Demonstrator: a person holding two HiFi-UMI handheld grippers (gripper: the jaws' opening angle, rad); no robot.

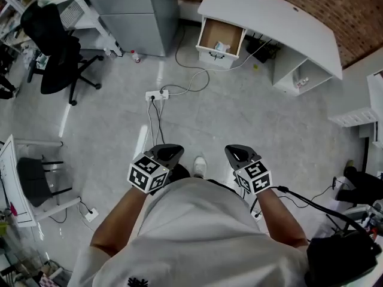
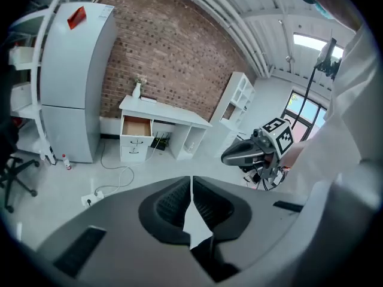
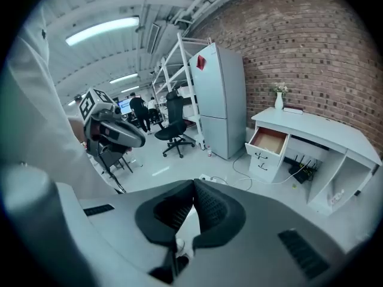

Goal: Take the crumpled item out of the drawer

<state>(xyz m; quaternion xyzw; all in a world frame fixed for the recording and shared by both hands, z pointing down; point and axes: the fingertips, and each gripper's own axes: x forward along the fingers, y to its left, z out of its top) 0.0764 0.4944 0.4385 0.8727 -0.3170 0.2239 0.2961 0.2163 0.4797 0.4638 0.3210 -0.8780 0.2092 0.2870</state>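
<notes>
Though it shows only as a small pale wad, the crumpled item (image 1: 222, 46) can be placed: it lies in the open drawer (image 1: 218, 31) at the upper centre of the head view, near the drawer's front. It looks like paper or thin wrapping, so probably very light and soft, and likelier to squash than to break. Its creases should give the jaws something to bite. I would pinch a raised fold near its top and lift straight up, clear of the drawer's walls. A light grip should do, though the wad may slip out if only a loose edge is caught.

Both grippers are well apart from it, low in the frame by the person's waist. The left gripper (image 1: 166, 153) has its ribbed dark pads pressed together on nothing. The right gripper (image 1: 239, 155) is likewise closed and empty.

From the left of the frame:
- a black swivel chair (image 1: 57, 46) with a star base
- a tall, smooth grey cabinet (image 1: 137, 11)
- a white power strip (image 1: 157, 94), with thin cables looping over the speckled grey floor (image 1: 269, 118)
- the drawer, brown inside with a white front
- the white curved desk (image 1: 269, 23), set against a brick wall (image 1: 335, 11)
</notes>
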